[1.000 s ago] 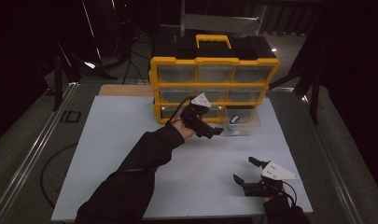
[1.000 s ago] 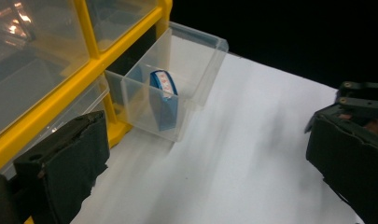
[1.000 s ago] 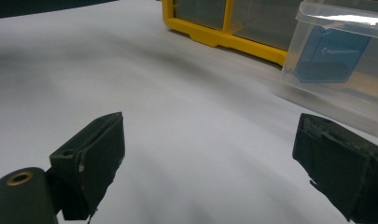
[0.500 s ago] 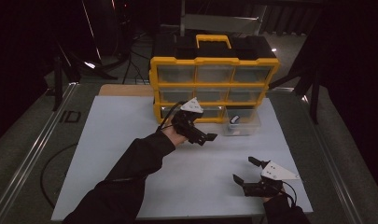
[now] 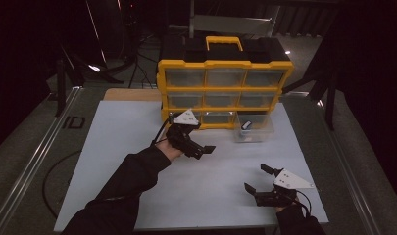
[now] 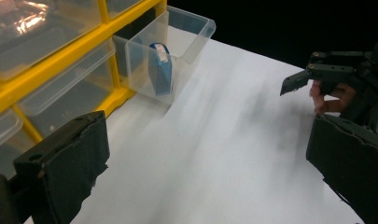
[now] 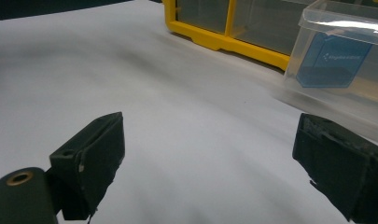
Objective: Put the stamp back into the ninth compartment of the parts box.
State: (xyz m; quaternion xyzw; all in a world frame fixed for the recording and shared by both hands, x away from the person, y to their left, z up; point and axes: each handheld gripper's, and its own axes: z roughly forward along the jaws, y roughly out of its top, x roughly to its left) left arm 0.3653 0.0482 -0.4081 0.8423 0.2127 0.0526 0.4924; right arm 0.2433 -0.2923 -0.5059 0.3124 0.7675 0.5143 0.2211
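Here, left gripper (image 5: 198, 147) spread and empty before the yellow organizer (image 5: 224, 83); right gripper (image 5: 262, 178) spread too, farther from it, both near its pulled-out clear drawer (image 5: 254, 129).

A white table (image 5: 137, 147) carries a yellow drawer cabinet (image 5: 225, 81) at its far edge. A clear plastic drawer (image 5: 255, 128), holding a small blue item (image 6: 158, 65), sits on the table, pulled out from the cabinet's bottom row.
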